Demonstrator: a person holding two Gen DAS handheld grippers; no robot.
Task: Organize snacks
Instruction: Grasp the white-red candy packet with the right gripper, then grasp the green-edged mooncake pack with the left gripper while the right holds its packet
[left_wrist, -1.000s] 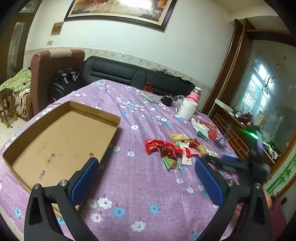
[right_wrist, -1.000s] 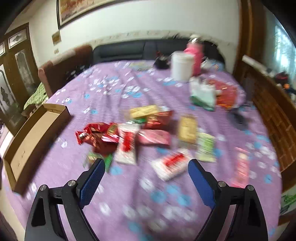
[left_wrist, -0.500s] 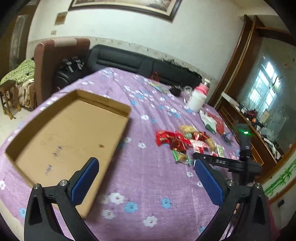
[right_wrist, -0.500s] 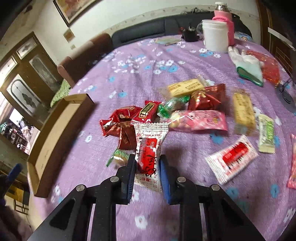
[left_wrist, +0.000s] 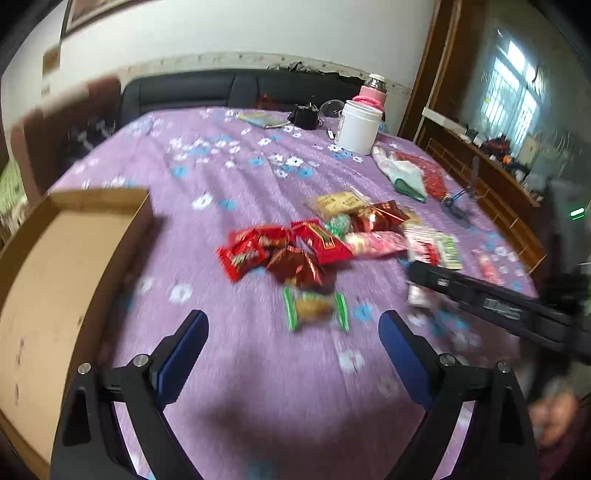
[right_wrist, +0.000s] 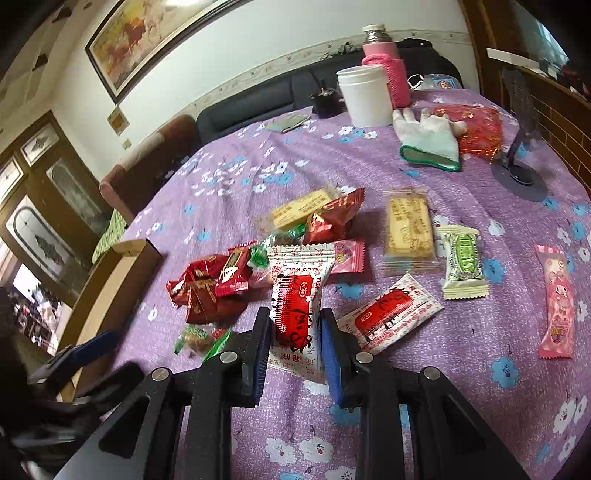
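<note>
My right gripper (right_wrist: 295, 328) is shut on a white snack packet with a red centre (right_wrist: 295, 306), held just above the purple cloth. Several more snacks lie around it: red packets (right_wrist: 210, 284), a yellow biscuit pack (right_wrist: 408, 229), a second red-and-white packet (right_wrist: 388, 317), a green-and-white one (right_wrist: 463, 262), a pink one (right_wrist: 557, 310). My left gripper (left_wrist: 293, 347) is open and empty, close before a green-ended snack (left_wrist: 316, 308) and the red packets (left_wrist: 273, 254). The cardboard tray (left_wrist: 55, 277) lies at the left; it also shows in the right wrist view (right_wrist: 110, 291).
A white tub (right_wrist: 365, 96) and pink flask (right_wrist: 384, 62) stand at the back. A white glove (right_wrist: 428, 140), a red bag (right_wrist: 476, 125) and a dark phone stand (right_wrist: 521, 177) lie at the right. The table's floral cloth (left_wrist: 229, 177) stretches toward a black sofa (left_wrist: 229, 88).
My right gripper closed on the red-and-white packet and lifted it a little. My left gripper swung right from the tray toward the snack pile, staying open.
</note>
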